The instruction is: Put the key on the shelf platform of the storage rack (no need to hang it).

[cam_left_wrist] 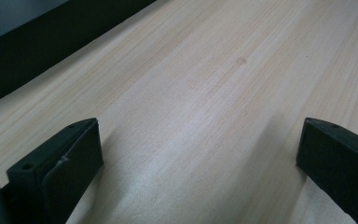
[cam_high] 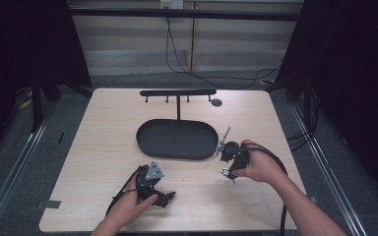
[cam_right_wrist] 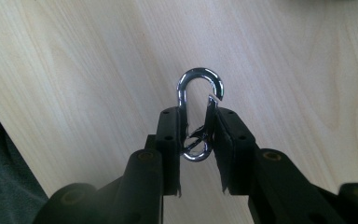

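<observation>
1. Right gripper view has the right gripper [cam_right_wrist: 196, 133] clamped on a snap hook [cam_right_wrist: 199, 112], its two black pads pressing the hook's long sides from 9 and 3 o'clock.
2. The hook's rounded top sticks out past the fingertips toward 12 o'clock, and its lower loop sits between the pads.
3. The hook is bright, polished metal, a slim oval with a spring gate that stands slightly open near the top at 1 o'clock.
4. High view places the right gripper [cam_high: 228, 161] at about 4 o'clock from the tray [cam_high: 177, 139], just beside the tray's right end, with the hook [cam_high: 224, 172] a small glint under the gripper, held above the table [cam_high: 103, 123].
5. The left gripper [cam_high: 167, 196] lies near the table's front edge at about 7 o'clock from the tray, well apart from the hook.
6. Left gripper view shows the left gripper [cam_left_wrist: 198, 154] with its jaws wide apart and only bare wood between them.
7. The table is pale wood-grain laminate, smooth and matte.
8. The tray is a shallow oval of matte black with a low rim.
9. A black rack [cam_high: 178, 93] with a straight bar and small pegs stands at the tray's 12 o'clock.
10. No writing or brand mark can be read on any of these things.
</observation>
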`<state>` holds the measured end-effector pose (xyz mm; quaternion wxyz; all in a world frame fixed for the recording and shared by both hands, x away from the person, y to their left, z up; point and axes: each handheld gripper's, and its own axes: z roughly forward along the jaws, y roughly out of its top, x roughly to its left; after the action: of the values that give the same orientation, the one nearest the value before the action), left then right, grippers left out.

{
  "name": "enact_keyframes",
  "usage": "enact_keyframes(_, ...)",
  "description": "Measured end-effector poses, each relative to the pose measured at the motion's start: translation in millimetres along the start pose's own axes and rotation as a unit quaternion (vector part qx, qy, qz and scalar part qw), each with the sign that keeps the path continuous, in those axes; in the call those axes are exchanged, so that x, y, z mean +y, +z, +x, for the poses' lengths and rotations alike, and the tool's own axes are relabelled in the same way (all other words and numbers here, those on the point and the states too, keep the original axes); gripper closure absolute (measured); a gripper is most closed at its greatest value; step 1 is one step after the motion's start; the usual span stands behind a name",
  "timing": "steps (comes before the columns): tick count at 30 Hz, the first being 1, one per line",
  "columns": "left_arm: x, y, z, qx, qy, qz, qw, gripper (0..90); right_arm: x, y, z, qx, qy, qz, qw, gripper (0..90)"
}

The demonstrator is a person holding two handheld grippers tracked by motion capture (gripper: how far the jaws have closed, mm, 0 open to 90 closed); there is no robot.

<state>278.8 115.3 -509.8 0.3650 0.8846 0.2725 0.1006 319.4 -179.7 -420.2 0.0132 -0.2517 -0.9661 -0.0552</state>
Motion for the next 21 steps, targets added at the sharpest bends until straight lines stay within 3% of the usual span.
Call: enact_keyframes(21,0.0,0.0,0.0,0.0,0.0,0.0,1.0,0.0,24.6,-12.1,-8.7,-0.003,-0.016,0.011,0.9998,72.6)
